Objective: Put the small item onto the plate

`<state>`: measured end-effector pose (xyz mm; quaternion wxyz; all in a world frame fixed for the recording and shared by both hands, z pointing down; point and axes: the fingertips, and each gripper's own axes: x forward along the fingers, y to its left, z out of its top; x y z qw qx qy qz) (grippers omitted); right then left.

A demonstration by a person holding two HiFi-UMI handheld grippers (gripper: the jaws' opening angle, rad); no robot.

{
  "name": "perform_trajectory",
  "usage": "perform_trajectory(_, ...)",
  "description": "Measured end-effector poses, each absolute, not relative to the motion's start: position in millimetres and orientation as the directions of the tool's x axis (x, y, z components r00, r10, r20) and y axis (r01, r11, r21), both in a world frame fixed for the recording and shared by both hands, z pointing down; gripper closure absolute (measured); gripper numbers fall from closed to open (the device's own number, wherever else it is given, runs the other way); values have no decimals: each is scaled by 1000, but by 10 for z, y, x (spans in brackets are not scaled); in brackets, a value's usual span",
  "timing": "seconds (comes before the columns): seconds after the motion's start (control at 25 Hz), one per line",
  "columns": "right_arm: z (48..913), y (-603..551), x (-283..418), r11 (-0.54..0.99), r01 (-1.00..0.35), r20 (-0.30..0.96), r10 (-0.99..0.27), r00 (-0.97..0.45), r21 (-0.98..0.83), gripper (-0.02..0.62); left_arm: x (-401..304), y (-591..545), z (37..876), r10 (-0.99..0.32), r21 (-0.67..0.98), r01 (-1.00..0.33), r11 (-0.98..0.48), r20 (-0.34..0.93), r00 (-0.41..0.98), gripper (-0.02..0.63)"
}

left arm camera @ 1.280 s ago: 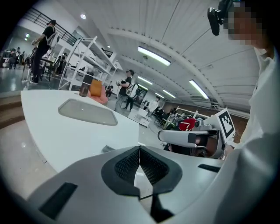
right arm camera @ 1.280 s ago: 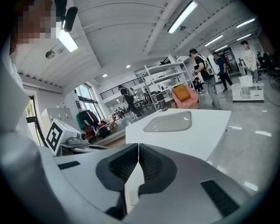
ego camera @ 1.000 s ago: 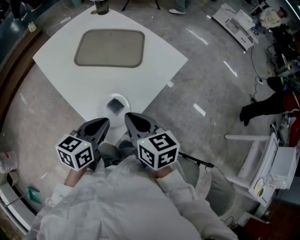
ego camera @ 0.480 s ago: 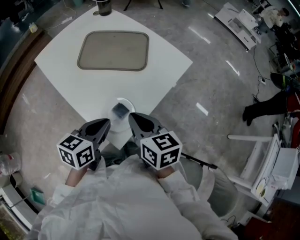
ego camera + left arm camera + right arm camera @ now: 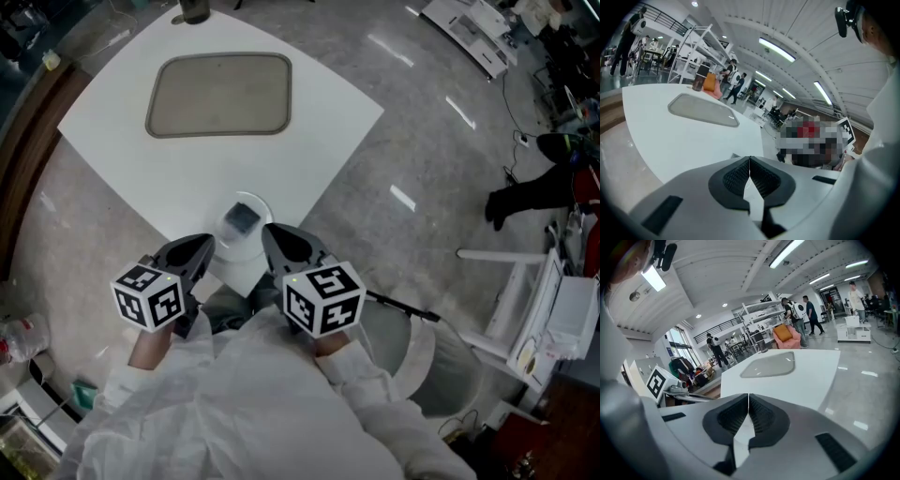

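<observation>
The table (image 5: 319, 103) is viewed steeply from above the left gripper (image 5: 202, 247) and right gripper (image 5: 272, 234). Each gripper view is set close behind its jaws, facing ahead; the tray (image 5: 218, 94) beyond is shared.

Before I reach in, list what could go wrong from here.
1. The left gripper and right gripper are both shut; going in like this would shove the small grey item rather than grasp it.
2. The item lies close to the near corner of the table, so a nudge could send it over the edge.
3. The grippers sit close together on either side of the item and may bump each other.
</observation>
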<state>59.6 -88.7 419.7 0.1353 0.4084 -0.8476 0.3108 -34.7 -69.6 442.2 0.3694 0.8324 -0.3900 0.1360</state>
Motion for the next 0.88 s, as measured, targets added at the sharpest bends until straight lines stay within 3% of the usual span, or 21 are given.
perform_trajectory(0.88,4999,-920,719,337,-858,651,-558,-514,-388,577,-735,-851,5123,-507,489,-833,-261,665,549,594)
